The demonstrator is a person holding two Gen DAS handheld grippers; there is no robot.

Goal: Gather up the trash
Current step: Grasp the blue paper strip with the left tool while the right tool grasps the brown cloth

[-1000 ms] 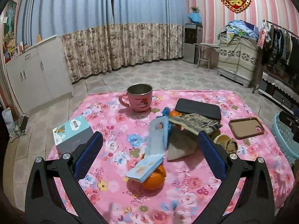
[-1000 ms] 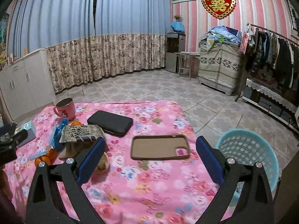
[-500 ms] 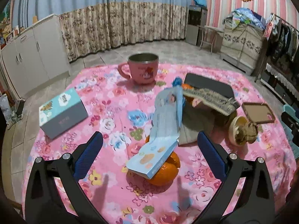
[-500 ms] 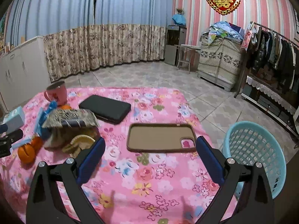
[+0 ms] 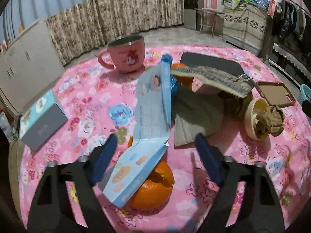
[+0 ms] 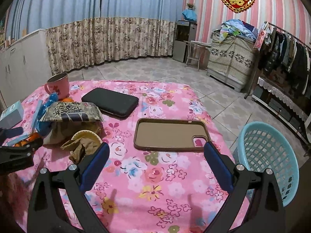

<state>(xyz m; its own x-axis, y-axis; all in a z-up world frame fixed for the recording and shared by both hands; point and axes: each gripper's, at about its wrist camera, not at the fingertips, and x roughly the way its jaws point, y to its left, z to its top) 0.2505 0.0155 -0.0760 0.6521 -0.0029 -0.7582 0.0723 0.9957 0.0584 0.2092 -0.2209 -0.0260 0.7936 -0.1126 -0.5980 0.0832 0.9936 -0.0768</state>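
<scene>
Left gripper (image 5: pixel 155 157) has dropped onto the flattened blue carton (image 5: pixel 140 167) – jaws closing (not yet touching) – first trash pickup; right gripper (image 6: pixel 156 167) gapes empty

On the bench (image 6: pixel 159 184), an opened carton (image 5: pixel 149 128) is seen propped on an orange peel (image 5: pixel 153 186), a mug (image 5: pixel 126 54) behind it and a small box (image 5: pixel 41 116) to its left; a phone case (image 6: pixel 167 134) lies right, a basket (image 6: pixel 268 159) beyond the bench edge.
</scene>
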